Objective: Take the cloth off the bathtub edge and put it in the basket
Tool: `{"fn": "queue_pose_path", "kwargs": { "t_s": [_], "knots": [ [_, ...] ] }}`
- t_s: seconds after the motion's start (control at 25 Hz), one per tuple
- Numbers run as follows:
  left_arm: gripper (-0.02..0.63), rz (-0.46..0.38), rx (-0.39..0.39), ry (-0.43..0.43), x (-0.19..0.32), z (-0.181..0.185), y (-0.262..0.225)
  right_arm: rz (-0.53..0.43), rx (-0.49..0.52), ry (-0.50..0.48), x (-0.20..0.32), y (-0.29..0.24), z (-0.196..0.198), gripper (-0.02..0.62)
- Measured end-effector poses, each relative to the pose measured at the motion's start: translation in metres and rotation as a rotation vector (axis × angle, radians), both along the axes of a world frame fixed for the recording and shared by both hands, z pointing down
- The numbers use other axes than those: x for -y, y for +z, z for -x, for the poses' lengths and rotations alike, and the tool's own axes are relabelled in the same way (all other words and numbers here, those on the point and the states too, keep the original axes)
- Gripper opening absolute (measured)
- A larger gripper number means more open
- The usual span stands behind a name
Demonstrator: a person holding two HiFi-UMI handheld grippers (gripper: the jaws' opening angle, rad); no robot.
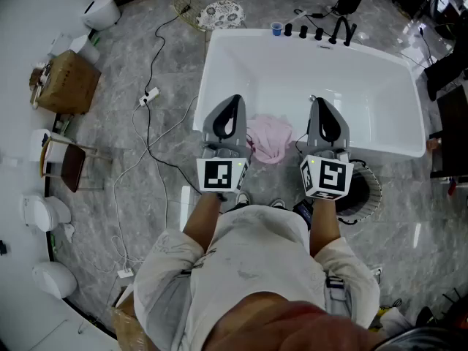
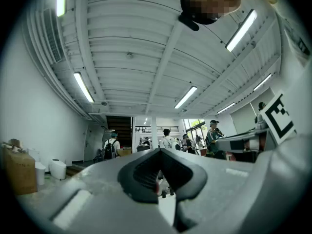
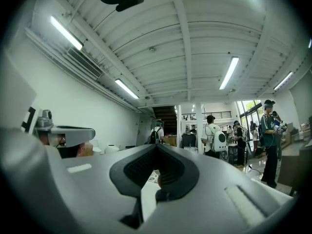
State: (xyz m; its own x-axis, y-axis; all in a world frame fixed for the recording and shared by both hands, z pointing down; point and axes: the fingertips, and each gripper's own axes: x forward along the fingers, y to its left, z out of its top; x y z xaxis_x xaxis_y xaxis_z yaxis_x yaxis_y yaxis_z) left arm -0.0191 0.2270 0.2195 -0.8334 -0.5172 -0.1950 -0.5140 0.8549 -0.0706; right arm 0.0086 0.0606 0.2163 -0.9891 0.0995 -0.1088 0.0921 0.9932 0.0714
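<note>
The pink cloth (image 1: pixel 270 139) is draped over the near edge of the white bathtub (image 1: pixel 219 57) at the centre of the frame. The left gripper (image 1: pixel 234 104) is held just left of it and the right gripper (image 1: pixel 319 107) just right. Both pairs of jaws are pressed together, with nothing between them. The dark basket (image 1: pixel 368 189) is seen on the floor, right of centre, below the tub.
</note>
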Motion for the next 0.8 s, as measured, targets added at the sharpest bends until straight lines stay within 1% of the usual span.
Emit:
{"fn": "queue_pose_path", "kwargs": {
  "t_s": [0.36, 0.6, 0.8],
  "knots": [
    [0.000, -0.008, -0.003, -0.013, 0.024, -0.001, 0.004, 0.010, -0.005, -0.015, 0.022, 0.007, 0.002, 0.002],
    [0.000, -0.014, -0.013, -0.018, 0.046, -0.009, 0.007, 0.054, -0.011, -0.034, 0.045, 0.014, -0.004, 0.003],
    [0.000, -0.005, -0.031, -0.030, 0.061, -0.017, 0.014, 0.075, -0.037, -0.048, 0.063, 0.028, -0.011, 0.003]
  ]
}}
